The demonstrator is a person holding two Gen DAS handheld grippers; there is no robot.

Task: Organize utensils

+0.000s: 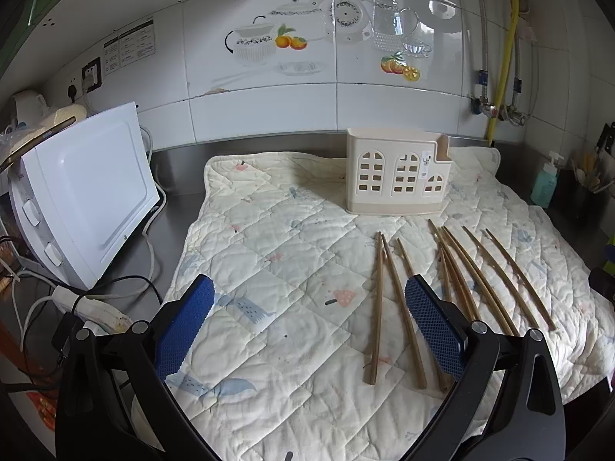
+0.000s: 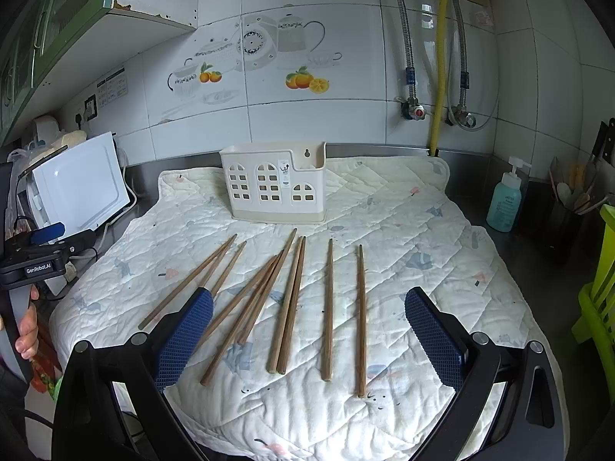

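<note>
Several wooden chopsticks lie spread on a quilted cream mat; they also show in the left wrist view. A cream utensil holder with window cutouts stands upright at the back of the mat, and it also shows in the left wrist view. My right gripper is open and empty above the near ends of the chopsticks. My left gripper is open and empty, left of the chopsticks; its body shows at the far left of the right wrist view.
A white microwave with cables and a power strip stands left of the mat. A soap bottle and a dark utensil pot stand at the right. A green rack is at the far right. Wall pipes are behind.
</note>
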